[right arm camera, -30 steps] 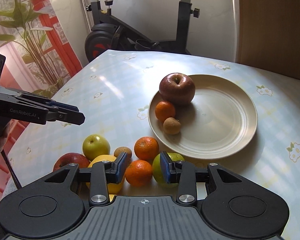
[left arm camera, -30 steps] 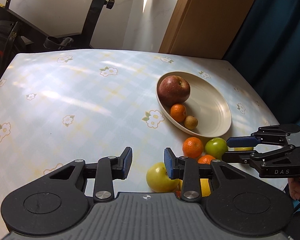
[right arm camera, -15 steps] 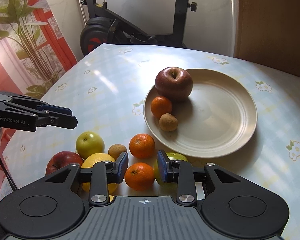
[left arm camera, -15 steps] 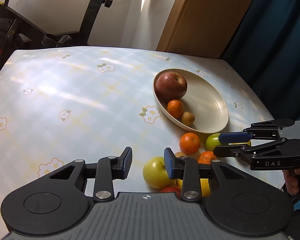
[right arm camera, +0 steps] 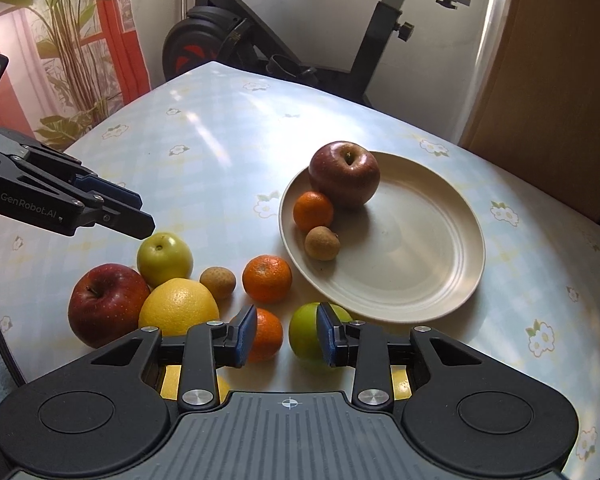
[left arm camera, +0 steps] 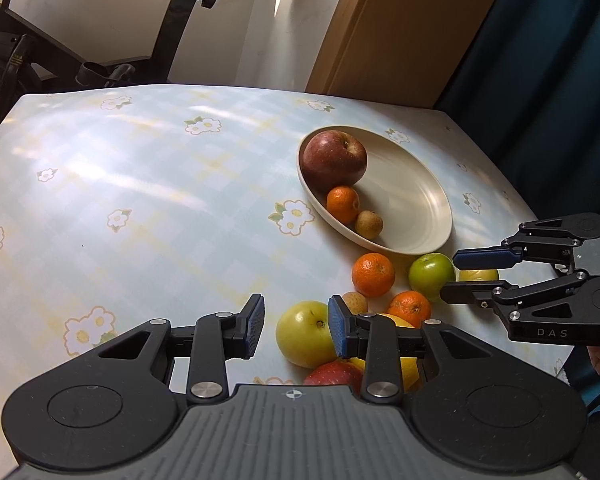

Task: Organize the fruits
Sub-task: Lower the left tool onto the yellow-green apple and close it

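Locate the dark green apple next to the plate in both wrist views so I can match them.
Left wrist: green apple sits right of centre, just below the plate, beside the right gripper.
Right wrist: green apple is low, centre, partly behind that gripper's right finger, just below the plate's near rim.
Shared landmark: the big red apple on the plate.

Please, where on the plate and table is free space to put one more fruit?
Free: the plate half right of the red apple, and the tablecloth left of it. Crowded: the fruit pile before the plate.
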Demonstrator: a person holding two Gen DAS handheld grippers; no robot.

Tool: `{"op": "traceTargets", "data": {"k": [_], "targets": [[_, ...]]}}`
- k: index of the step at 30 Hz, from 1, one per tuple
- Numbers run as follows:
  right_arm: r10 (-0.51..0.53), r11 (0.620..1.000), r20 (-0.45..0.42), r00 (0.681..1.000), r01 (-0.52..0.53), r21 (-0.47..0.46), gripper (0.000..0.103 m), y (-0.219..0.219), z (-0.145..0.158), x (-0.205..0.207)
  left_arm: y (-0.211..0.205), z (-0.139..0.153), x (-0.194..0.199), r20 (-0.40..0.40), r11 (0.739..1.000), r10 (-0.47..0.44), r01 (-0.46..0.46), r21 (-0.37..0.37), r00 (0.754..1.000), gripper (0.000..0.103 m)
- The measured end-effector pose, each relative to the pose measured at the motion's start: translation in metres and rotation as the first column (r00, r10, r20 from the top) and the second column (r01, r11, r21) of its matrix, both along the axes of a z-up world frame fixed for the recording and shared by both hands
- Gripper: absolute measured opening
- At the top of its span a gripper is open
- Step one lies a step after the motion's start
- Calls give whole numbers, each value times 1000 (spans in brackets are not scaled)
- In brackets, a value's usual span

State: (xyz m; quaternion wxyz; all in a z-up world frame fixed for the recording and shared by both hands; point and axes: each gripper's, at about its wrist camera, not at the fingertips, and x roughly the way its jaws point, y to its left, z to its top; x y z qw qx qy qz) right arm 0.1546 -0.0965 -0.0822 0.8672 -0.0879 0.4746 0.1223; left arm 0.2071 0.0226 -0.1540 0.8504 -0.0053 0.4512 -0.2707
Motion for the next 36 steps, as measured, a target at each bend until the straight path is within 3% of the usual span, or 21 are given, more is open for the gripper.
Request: {"op": "traceTargets", "data": {"k": [5, 12, 18, 26, 36], "targets": [[66, 998, -50, 997, -66, 6, 30, 10, -7, 6, 1, 0, -1, -3, 1000, 0, 0, -5, 1000, 37], [62, 998, -126, 990, -60, 21, 28, 10, -24, 9, 2, -1, -4, -14, 1000, -9, 8, -8, 1000, 37], [39, 998, -119, 992, -34, 44, 30, 5, -26, 14, 4, -4, -2, -27, 1000, -4, 4, -18, 1000, 37], [63, 997, -90, 994, -66, -31, 36, 20, -29, 20, 4, -3, -1, -41, 999, -2, 1, -33, 999, 37], [129, 983, -57, 990, -135, -123, 33, 31, -31, 13, 13, -15, 7, -147, 992, 18, -36, -122, 989, 43]]}}
